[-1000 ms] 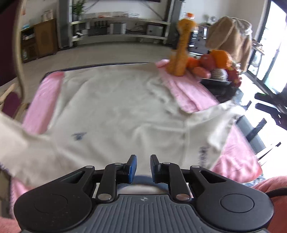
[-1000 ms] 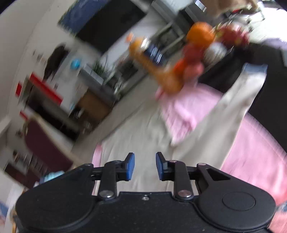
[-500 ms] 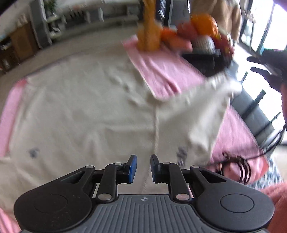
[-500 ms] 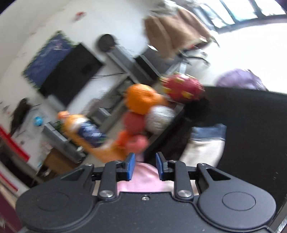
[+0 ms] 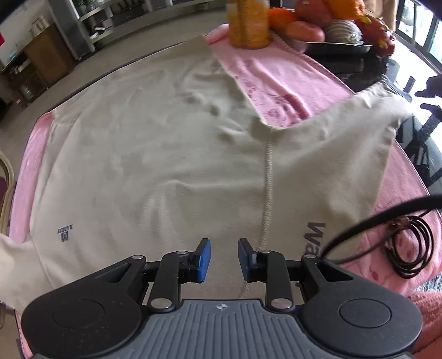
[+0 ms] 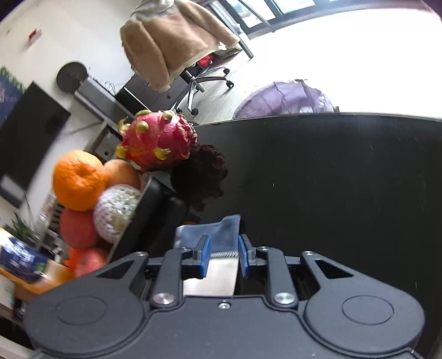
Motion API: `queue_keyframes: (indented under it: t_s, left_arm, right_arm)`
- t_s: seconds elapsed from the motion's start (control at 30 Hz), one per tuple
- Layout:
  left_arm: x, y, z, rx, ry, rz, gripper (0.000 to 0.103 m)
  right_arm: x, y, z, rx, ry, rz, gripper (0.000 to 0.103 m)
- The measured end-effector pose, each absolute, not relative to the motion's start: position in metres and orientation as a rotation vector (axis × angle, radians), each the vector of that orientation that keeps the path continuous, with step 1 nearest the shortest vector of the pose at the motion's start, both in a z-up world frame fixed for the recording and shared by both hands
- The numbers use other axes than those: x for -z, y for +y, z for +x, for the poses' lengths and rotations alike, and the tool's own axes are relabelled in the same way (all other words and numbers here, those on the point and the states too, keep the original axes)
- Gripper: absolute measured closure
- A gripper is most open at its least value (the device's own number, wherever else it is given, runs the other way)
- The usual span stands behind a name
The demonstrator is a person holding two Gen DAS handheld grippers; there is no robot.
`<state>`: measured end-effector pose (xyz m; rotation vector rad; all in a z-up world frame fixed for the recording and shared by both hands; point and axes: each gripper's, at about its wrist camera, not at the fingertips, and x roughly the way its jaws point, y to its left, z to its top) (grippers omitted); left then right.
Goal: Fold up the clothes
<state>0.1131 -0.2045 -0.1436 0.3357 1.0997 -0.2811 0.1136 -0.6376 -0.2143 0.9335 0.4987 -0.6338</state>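
A cream sweatshirt point(image 5: 165, 154) lies spread flat on a pink cloth point(image 5: 276, 74) over the table. Its right sleeve point(image 5: 345, 143) stretches out to the right, off the cloth's edge. My left gripper point(image 5: 224, 259) hovers open over the shirt's near part, beside the shoulder seam, with nothing between its fingers. In the right wrist view the sleeve's blue-grey cuff point(image 6: 212, 234) lies between the blue pads of my right gripper point(image 6: 222, 256). The jaws stand apart around the cuff, not pressed on it.
A black tray of fruit point(image 5: 337, 47) and an orange bottle point(image 5: 248, 24) stand at the cloth's far end. A coiled black cable point(image 5: 408, 248) lies at the near right. The right view shows dragon fruit point(image 6: 157, 140), the black tabletop point(image 6: 331, 193) and a coat-draped chair point(image 6: 171, 41).
My left gripper has moved forward and rightward over the shirt toward the right sleeve. The right gripper has swung away from the shirt to the sleeve's end, so the cuff now sits between its fingers.
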Motion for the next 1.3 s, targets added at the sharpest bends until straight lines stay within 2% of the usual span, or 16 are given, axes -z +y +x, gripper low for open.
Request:
queue_keyframes:
  t_s: [0.37,0.47,0.63,0.8,1.0,1.17,1.3]
  left_arm:
    - [0.155,-0.203,0.123,0.251,1.137,0.314,0.076]
    - [0.155,-0.201,0.122,0.248,1.135,0.313,0.076]
    - [0.154,-0.197,0.119,0.240,1.128,0.306,0.076]
    - [0.143,-0.182,0.111,0.244,1.104,0.284,0.076]
    - [0.116,-0.142,0.089,0.251,1.043,0.256,0.076]
    - [0.092,-0.084,0.070,0.252,1.005,0.189,0.076]
    - [0.080,-0.032,0.057,0.241,0.977,0.129,0.076]
  right_arm:
    - [0.220,-0.638,0.143,0.620,0.573,0.731,0.082]
    - [0.220,-0.627,0.151,0.634,0.609,0.602,0.097]
    - [0.213,-0.613,0.155,0.666,0.604,0.505,0.100]
    - [0.162,-0.595,0.132,0.601,0.449,0.528,0.100]
    - [0.073,-0.515,0.087,0.404,0.253,0.527,0.100]
    - [0.007,-0.432,0.047,0.255,0.155,0.439,0.100]
    - [-0.031,-0.364,0.027,0.133,0.148,0.350,0.100]
